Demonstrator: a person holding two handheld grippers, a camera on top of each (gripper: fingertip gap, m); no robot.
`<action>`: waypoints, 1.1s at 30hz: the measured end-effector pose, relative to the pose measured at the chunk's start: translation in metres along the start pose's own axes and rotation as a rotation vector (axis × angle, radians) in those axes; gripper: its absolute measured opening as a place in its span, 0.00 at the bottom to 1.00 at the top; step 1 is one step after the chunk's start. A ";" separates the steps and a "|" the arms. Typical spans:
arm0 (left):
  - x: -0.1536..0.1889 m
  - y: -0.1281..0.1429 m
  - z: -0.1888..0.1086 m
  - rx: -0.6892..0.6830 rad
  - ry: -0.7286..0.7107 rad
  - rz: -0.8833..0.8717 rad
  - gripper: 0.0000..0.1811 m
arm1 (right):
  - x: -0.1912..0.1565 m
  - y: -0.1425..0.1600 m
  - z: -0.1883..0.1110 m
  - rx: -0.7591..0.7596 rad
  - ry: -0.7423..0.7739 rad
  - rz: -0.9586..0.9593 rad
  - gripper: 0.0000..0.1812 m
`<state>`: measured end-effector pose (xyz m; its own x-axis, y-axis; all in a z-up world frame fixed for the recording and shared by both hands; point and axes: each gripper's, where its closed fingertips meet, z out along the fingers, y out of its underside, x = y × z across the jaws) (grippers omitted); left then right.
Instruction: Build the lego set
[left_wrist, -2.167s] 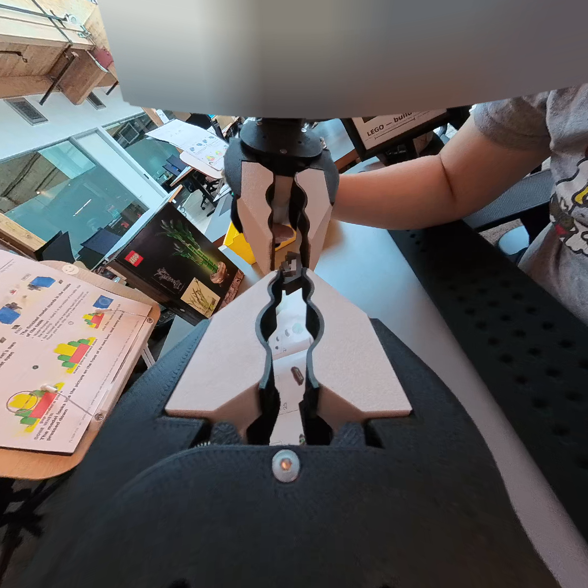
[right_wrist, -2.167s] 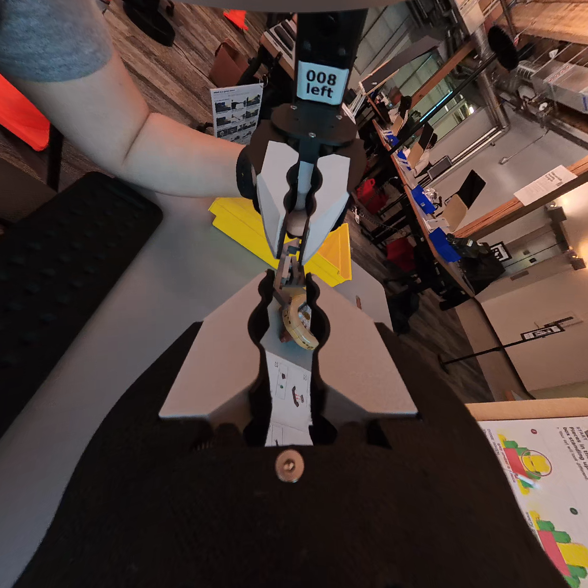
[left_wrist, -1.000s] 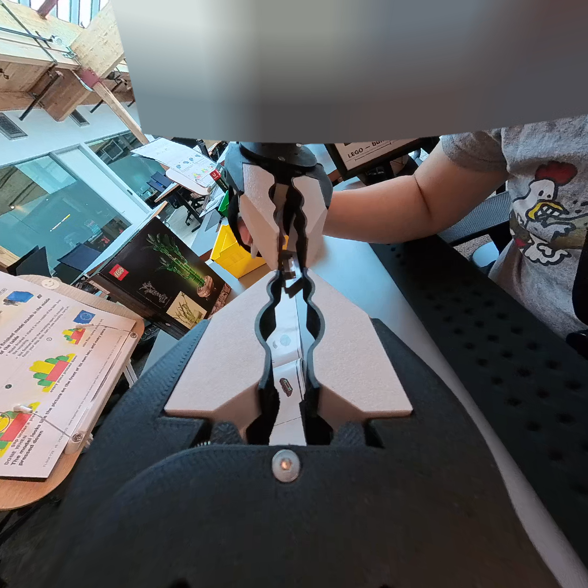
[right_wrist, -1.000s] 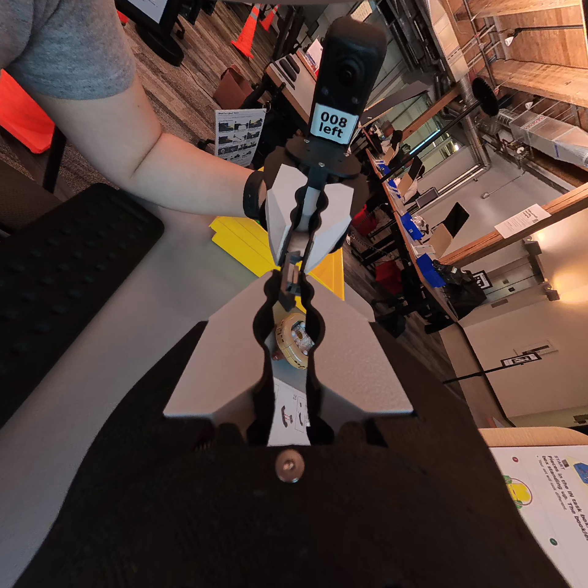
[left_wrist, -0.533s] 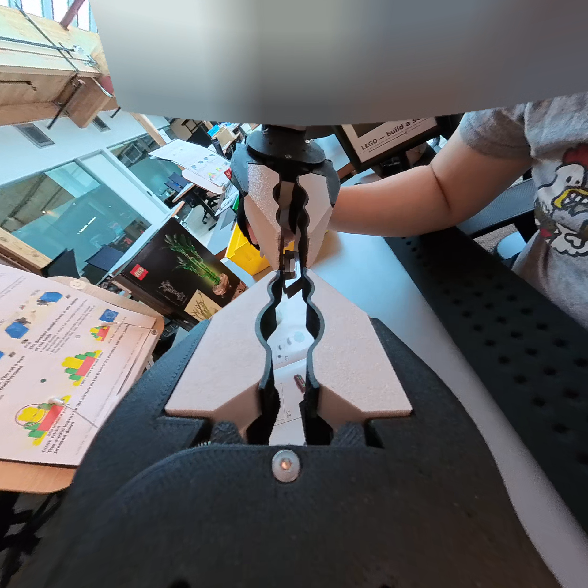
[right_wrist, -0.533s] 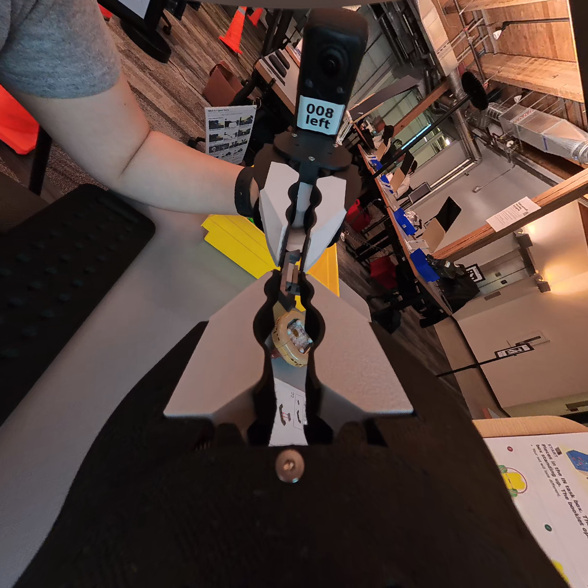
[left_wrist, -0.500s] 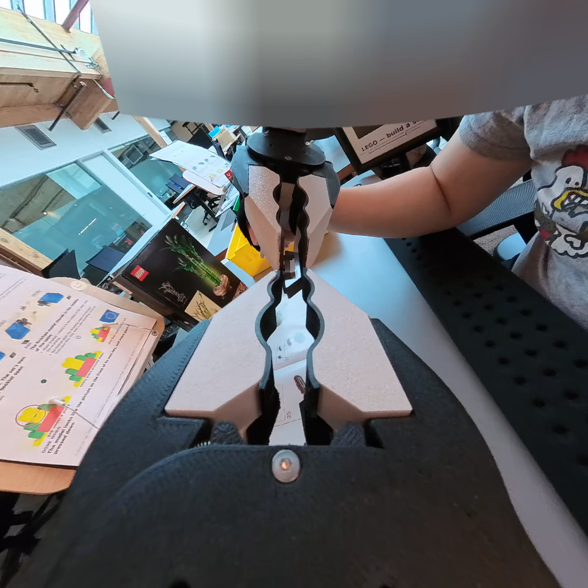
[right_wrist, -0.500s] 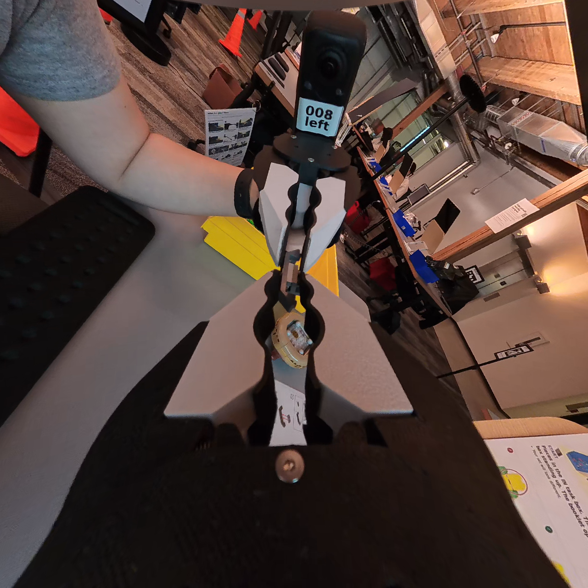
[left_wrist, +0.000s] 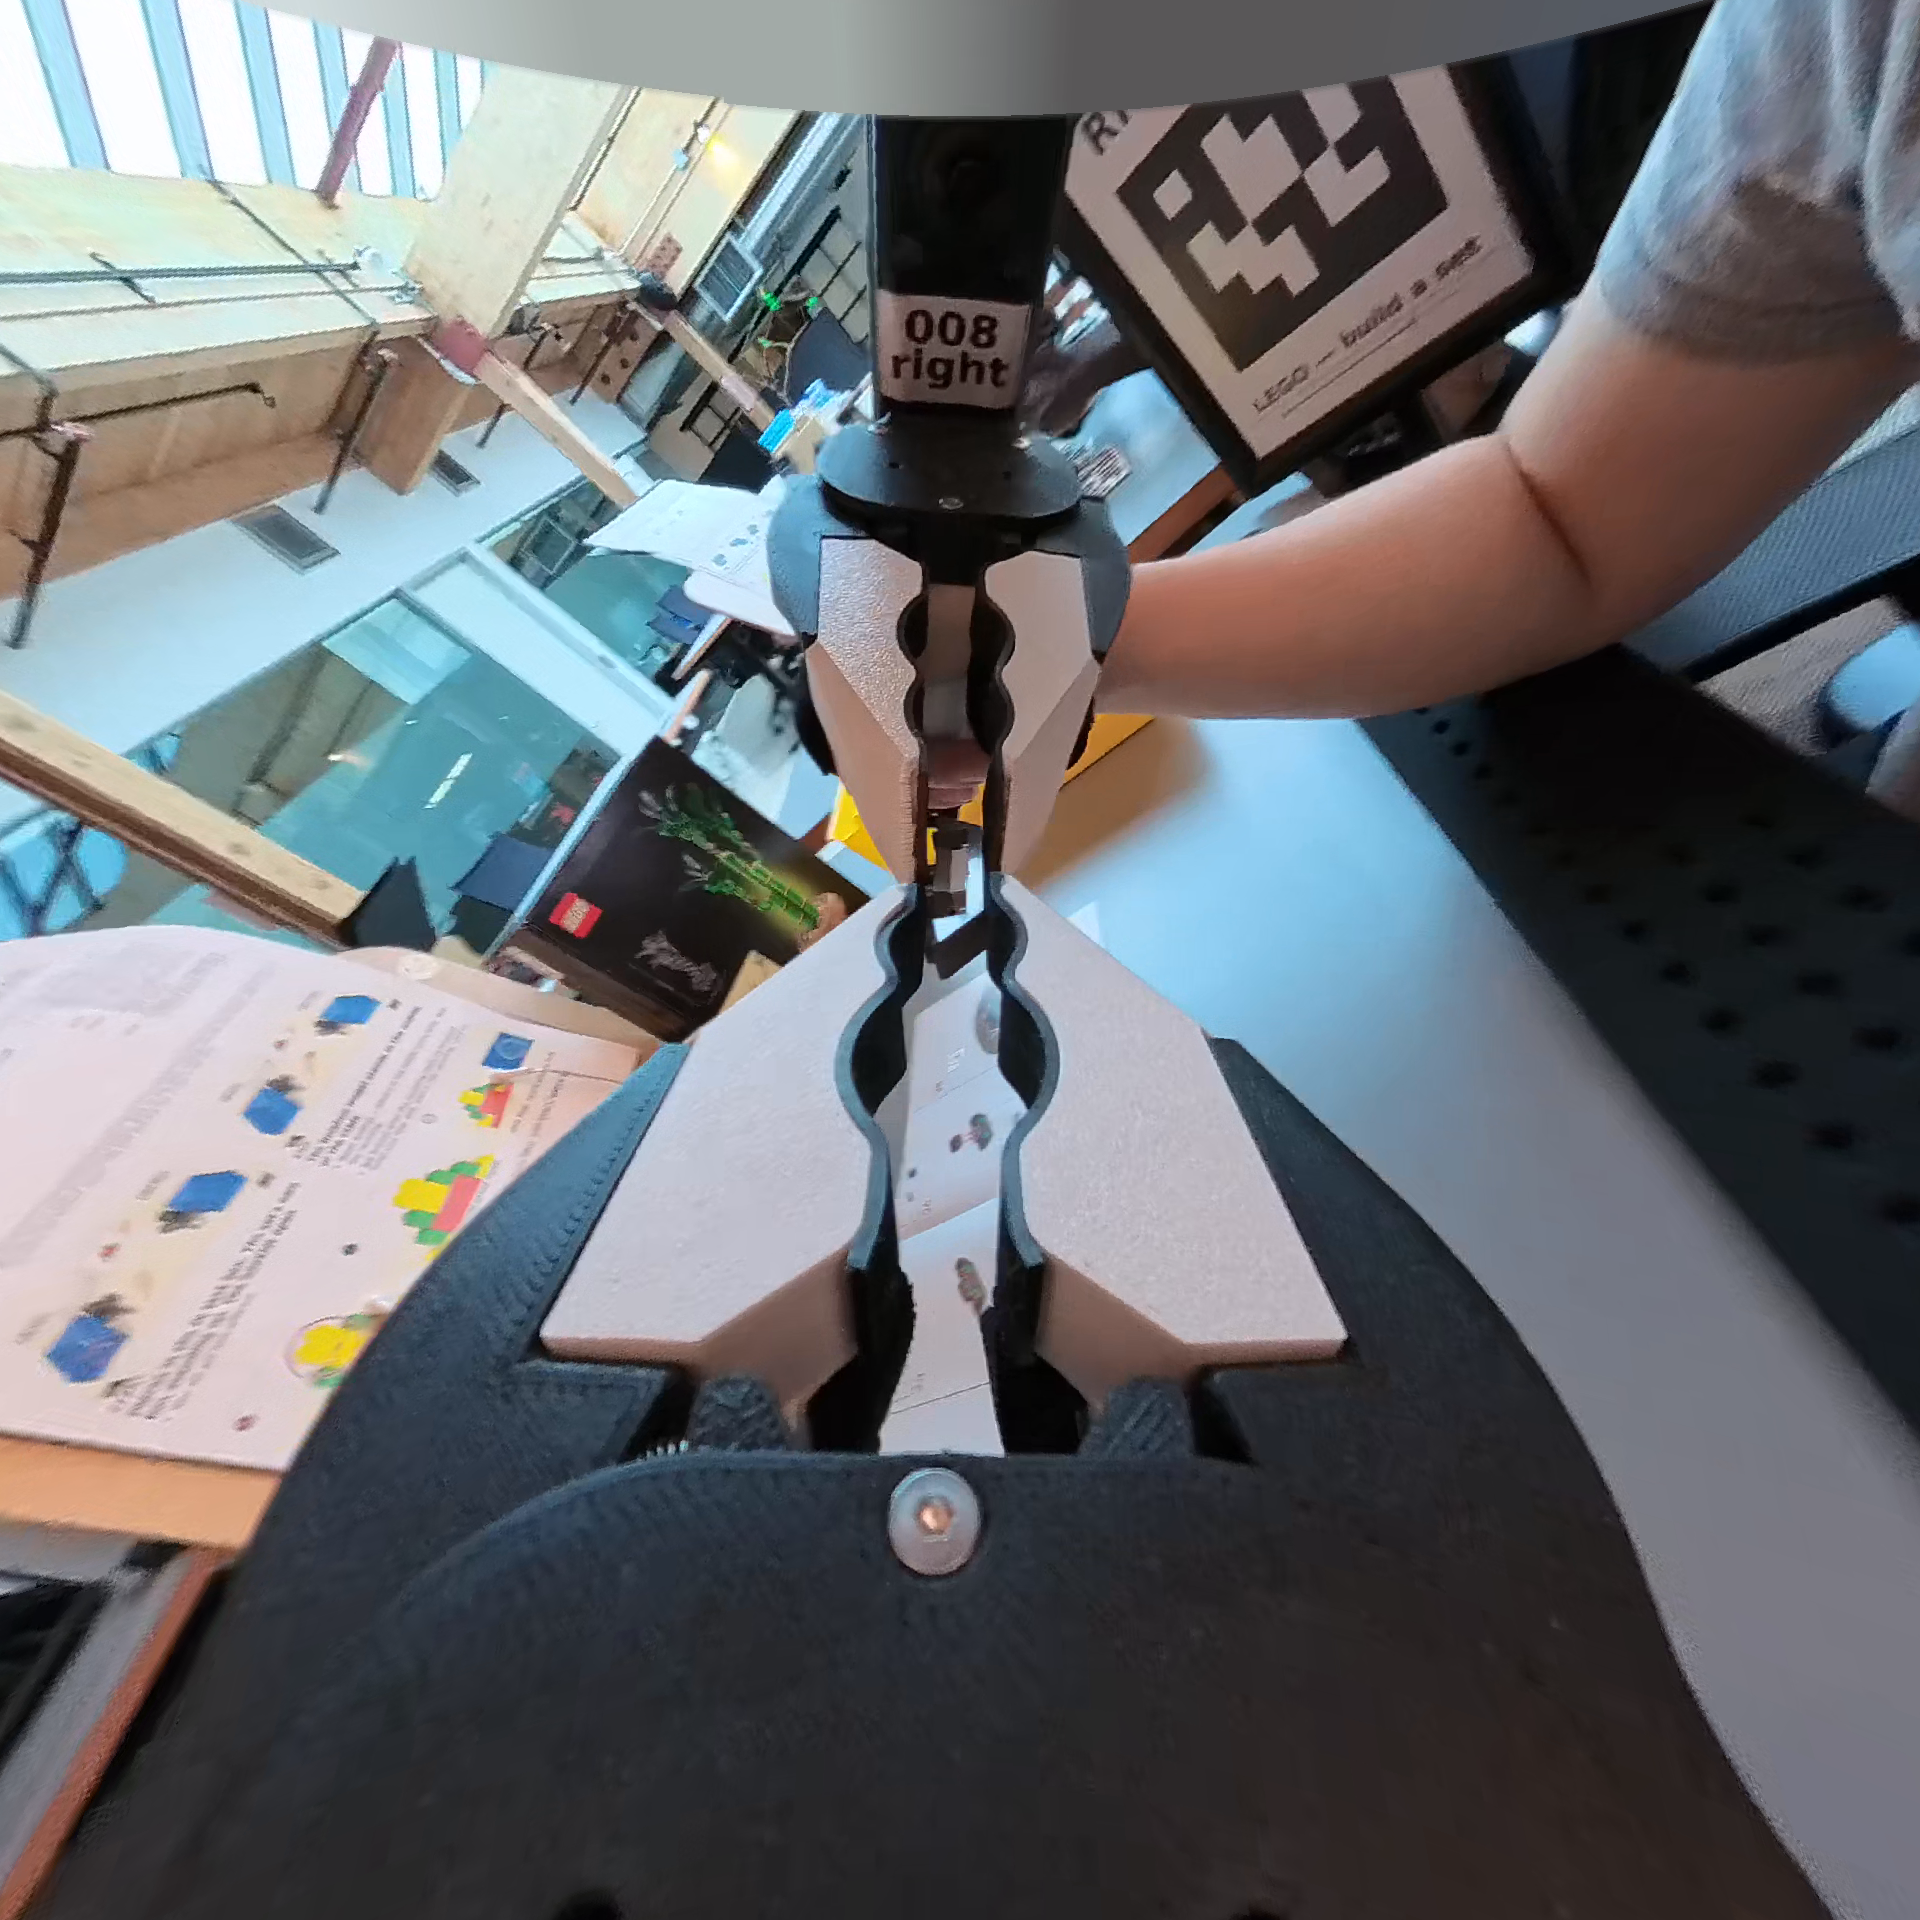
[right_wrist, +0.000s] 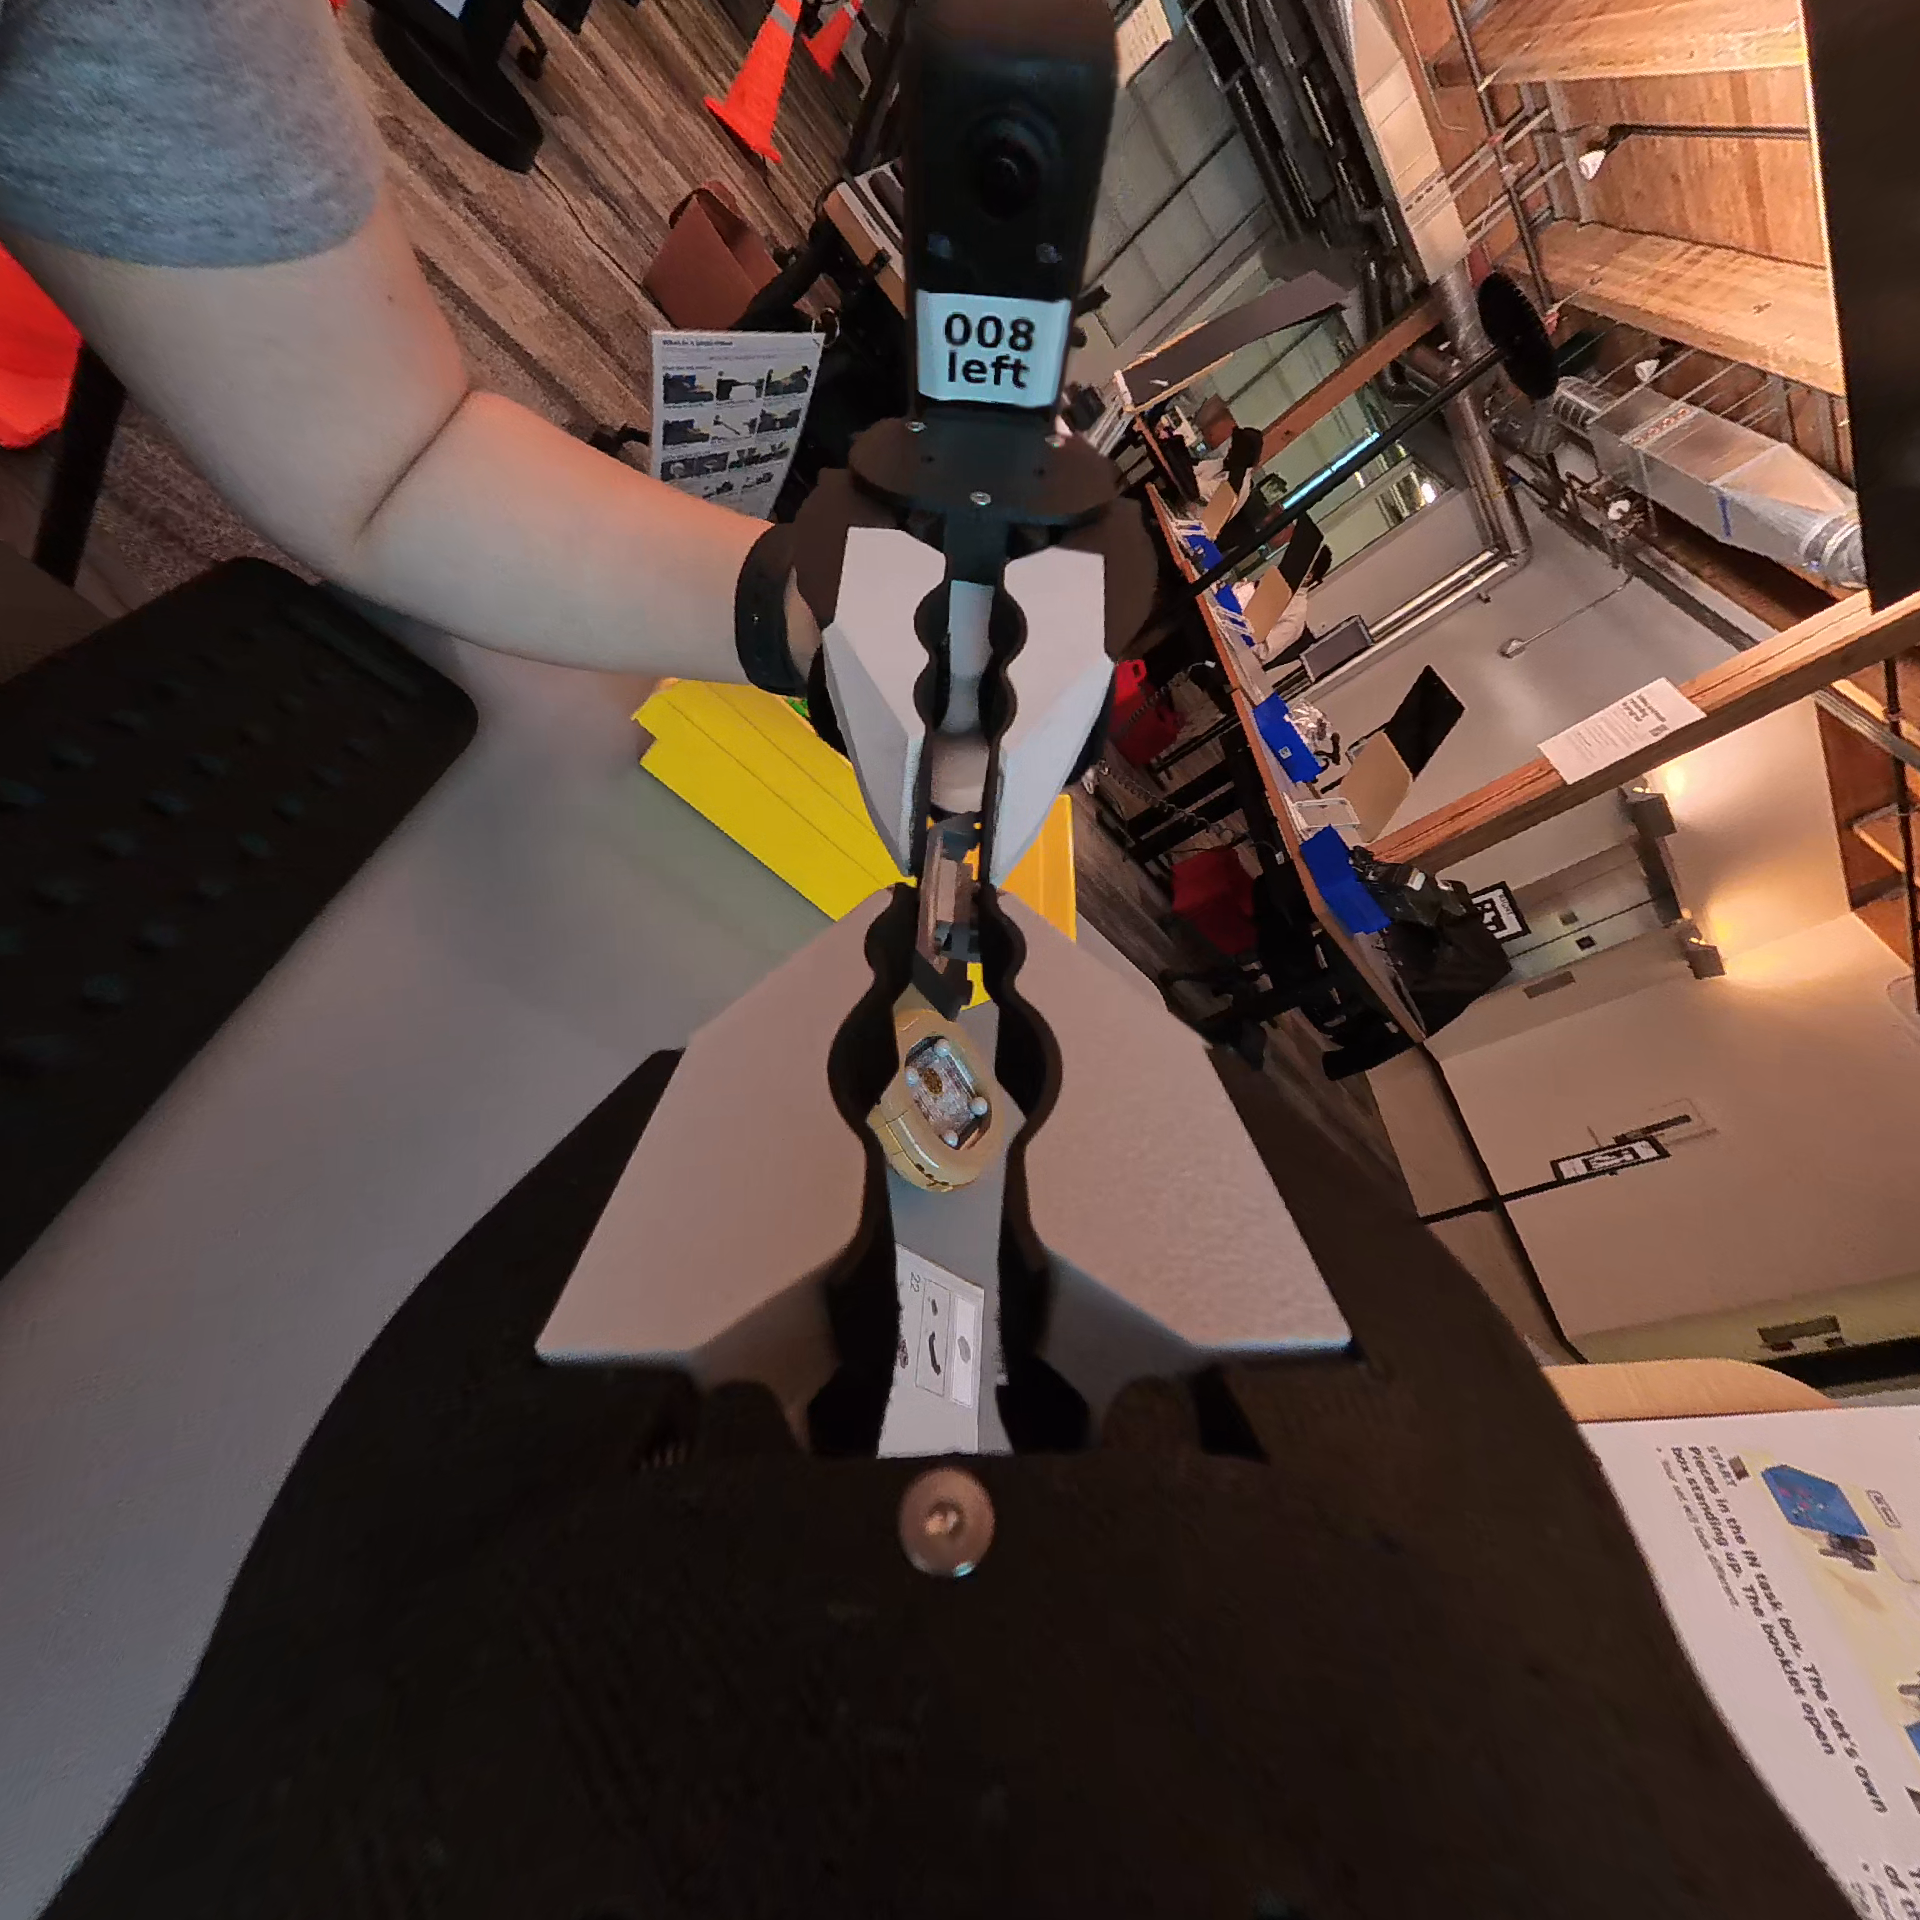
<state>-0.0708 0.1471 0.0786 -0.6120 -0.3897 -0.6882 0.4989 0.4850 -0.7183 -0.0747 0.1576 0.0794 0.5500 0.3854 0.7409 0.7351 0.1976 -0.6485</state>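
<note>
At frame centre a small dark lego piece (left_wrist: 954, 902) is pinched tip-to-tip between the clenched left gripper (left_wrist: 951, 914) and the clenched right gripper (right_wrist: 943, 940), whose fingers also grip a tan round assembly (right_wrist: 935, 1117), above bare grey table (left_wrist: 1299, 935), yellow bins (right_wrist: 769, 779) behind.

White label on each gripper (left_wrist: 952, 902) camera, printed instruction sheet (left_wrist: 239, 1174).
</note>
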 end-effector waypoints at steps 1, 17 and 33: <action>0.000 0.000 0.001 -0.008 -0.006 0.007 0.05 | 0.000 0.000 -0.001 0.003 0.001 -0.002 0.06; 0.000 0.009 0.004 -0.174 -0.035 0.107 0.05 | -0.001 0.009 0.005 -0.014 -0.018 0.030 0.06; -0.007 0.036 0.008 -0.391 -0.105 0.153 0.05 | 0.005 0.038 0.013 -0.167 0.058 -0.056 0.06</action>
<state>-0.0438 0.1613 0.0573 -0.4732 -0.3584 -0.8048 0.2960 0.7957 -0.5284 -0.0492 0.1789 0.0557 0.5243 0.3246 0.7872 0.8185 0.0629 -0.5711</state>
